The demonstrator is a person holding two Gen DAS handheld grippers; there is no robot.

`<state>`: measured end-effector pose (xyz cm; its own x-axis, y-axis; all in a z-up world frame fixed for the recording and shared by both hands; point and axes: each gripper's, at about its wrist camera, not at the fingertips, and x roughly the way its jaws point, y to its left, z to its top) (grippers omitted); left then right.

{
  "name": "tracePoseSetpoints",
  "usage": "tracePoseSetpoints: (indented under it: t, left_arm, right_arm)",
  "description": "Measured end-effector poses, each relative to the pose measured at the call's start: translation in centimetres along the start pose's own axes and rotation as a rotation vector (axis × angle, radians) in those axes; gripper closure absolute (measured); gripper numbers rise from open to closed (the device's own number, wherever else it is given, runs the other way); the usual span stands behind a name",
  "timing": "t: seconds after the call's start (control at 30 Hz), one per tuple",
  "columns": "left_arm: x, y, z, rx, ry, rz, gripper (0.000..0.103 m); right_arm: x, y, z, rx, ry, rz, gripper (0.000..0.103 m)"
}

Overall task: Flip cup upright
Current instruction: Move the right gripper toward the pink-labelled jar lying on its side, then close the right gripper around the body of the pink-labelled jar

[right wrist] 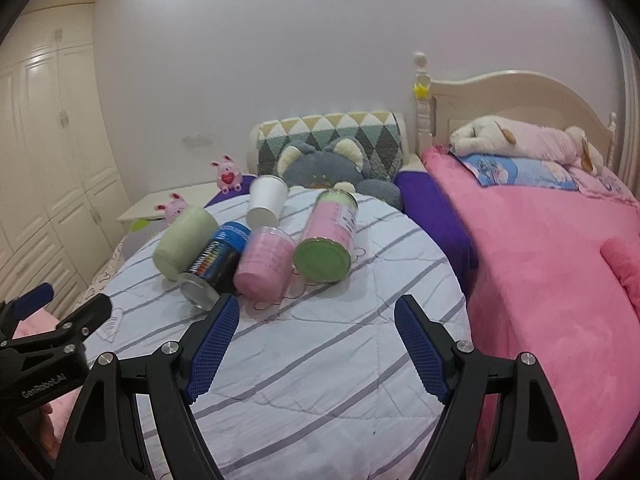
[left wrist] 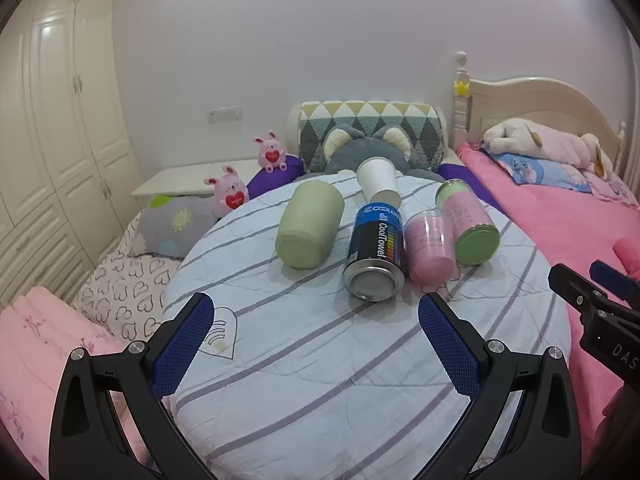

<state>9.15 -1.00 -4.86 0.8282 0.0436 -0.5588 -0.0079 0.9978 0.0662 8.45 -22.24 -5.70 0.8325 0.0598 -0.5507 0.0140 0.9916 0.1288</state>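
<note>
White paper cup [left wrist: 379, 180] is lying tilted at quilt's [left wrist: 320, 360] far edge, beyond cans; both left gripper [left wrist: 316, 344] and right gripper [right wrist: 318, 344] are gaping empty, neither clearly nearer.

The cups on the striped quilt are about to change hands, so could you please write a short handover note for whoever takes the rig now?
Left tool: open, empty, short of the row.
Right tool: open, empty, also held back.
On the striped quilt, all lying on their sides: green cup, white paper cup, black-and-blue can, clear cup with pink filling, pink can with green lid.
Done: nothing upright.
Left: grasp a cup, stand it up.
</note>
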Motion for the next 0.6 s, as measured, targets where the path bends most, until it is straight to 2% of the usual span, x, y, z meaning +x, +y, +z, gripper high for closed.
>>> tracePoseSetpoints:
  t: [0.43, 0.6]
  left_arm:
    - [5.3, 0.2, 2.0, -0.048, 0.041, -0.004, 0.0]
    - [7.2, 0.0, 2.8, -0.049, 0.052, -0.01, 0.0]
  right_arm:
    - [7.8, -1.0, 1.8, 0.067, 0.121, -0.055, 0.022]
    - [10.6, -0.8, 3.2, 0.1, 0.138, -0.058, 0.022]
